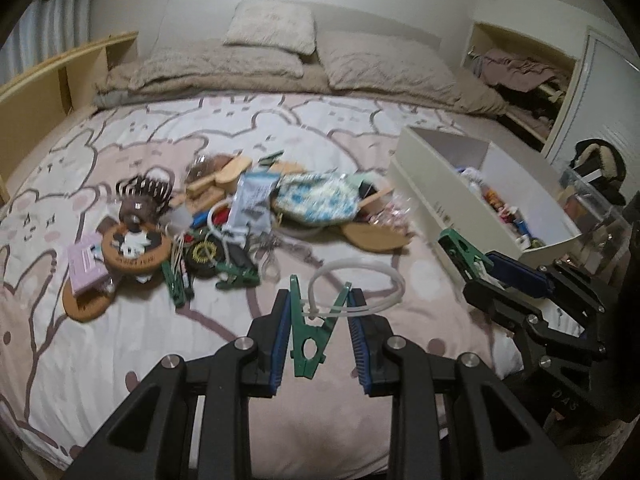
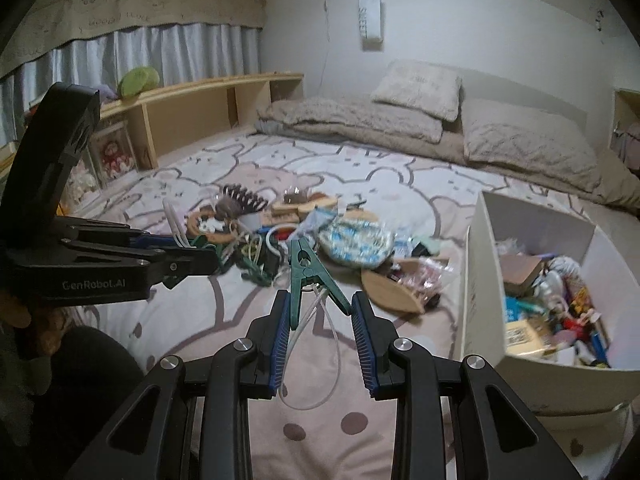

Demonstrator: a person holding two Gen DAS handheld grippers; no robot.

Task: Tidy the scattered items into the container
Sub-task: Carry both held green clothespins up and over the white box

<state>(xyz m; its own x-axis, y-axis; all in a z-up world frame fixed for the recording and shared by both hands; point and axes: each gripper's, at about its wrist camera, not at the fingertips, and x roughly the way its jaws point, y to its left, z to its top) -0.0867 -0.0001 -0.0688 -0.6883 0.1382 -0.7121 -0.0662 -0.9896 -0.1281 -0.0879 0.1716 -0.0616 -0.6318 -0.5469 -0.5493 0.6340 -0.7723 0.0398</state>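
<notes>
My left gripper [image 1: 320,300] is shut on a green clothes peg [image 1: 306,340] that stands upright between the blue pads, with a loop of clear tubing [image 1: 360,280] hanging from it. In the right wrist view my right gripper [image 2: 320,300] is shut on a second green peg [image 2: 306,276], also trailing clear tubing [image 2: 316,360]. Both pegs hang above the bedspread. The right gripper [image 1: 492,266] shows beside the white container [image 1: 440,184]. The container [image 2: 476,280] holds several small items. The scattered pile [image 1: 240,216] lies mid-bed, with a floral pouch [image 2: 356,244] in it.
Pillows and a folded beige duvet [image 1: 280,64] lie at the head of the bed. A wooden shelf [image 2: 200,112] runs along the left side. A clear plastic bin [image 1: 592,208] stands right of the container. The left gripper [image 2: 204,256] reaches in from the left.
</notes>
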